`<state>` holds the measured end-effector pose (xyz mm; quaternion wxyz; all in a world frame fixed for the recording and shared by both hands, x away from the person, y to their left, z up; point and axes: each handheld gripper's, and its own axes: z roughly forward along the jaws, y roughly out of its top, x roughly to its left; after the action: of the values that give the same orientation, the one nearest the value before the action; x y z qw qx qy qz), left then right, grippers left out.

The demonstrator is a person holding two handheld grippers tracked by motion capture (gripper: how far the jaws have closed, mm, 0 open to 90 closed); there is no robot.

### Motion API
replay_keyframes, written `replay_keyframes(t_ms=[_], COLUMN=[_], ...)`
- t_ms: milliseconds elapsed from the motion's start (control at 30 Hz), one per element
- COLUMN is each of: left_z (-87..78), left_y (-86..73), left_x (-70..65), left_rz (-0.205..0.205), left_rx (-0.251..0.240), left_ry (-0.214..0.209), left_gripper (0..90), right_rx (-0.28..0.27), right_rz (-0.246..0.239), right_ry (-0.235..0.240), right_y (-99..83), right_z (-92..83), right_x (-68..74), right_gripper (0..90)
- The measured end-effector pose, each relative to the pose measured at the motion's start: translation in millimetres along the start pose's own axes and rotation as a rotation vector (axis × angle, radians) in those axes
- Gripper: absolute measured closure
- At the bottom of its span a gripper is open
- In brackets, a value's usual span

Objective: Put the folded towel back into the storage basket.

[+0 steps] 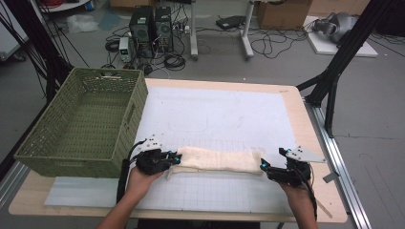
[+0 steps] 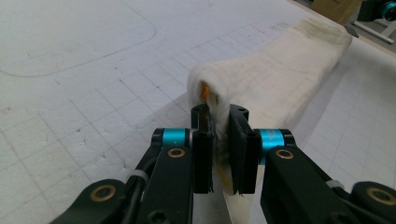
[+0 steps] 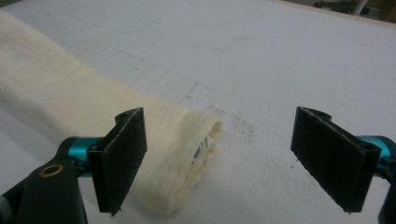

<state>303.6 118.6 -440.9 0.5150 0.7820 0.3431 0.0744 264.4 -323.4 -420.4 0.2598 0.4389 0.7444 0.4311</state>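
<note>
The cloth [image 1: 217, 160] is cream, faintly quilted, with a small orange tag at the end seen in the left gripper view and a blue-printed label at the other end in the right gripper view. It lies on a white mat [image 1: 215, 114] ruled in a thin grey grid, over a pale wood table [image 1: 305, 119], beside an olive-green woven basket [image 1: 81, 124]. Both the left gripper [image 1: 175, 158] and the right gripper [image 1: 263, 166] are black with turquoise bands and brass rivets.
</note>
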Motion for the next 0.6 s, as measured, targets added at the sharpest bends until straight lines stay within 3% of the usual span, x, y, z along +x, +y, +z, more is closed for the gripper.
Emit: replay_keyframes(t_ms=[100,300,500,600], left_z=[0.1,0.2,0.2,0.1], left_y=[-0.6,-1.3,-1.7,-1.8], left_x=[0.7,0.8,0.9,0.9], left_rz=[-0.003,-0.003,-0.004,0.0], left_rx=[0.005,0.009,0.01,0.012], left_ry=[0.0,0.003,0.003,0.005], left_gripper=[80.3,80.3,80.3,80.3], right_rx=[0.04,0.068,0.085,0.126], right_rz=[0.012,0.0,-0.01,0.004], right_ry=[0.002,0.002,0.009,0.01], right_y=[-1.9,-3.2,-4.2,-6.7], right_z=[8.6,16.7,21.7,30.2], right_x=[1.8,5.4,7.9,10.5], right_gripper=[19.9,22.2,22.4,19.2])
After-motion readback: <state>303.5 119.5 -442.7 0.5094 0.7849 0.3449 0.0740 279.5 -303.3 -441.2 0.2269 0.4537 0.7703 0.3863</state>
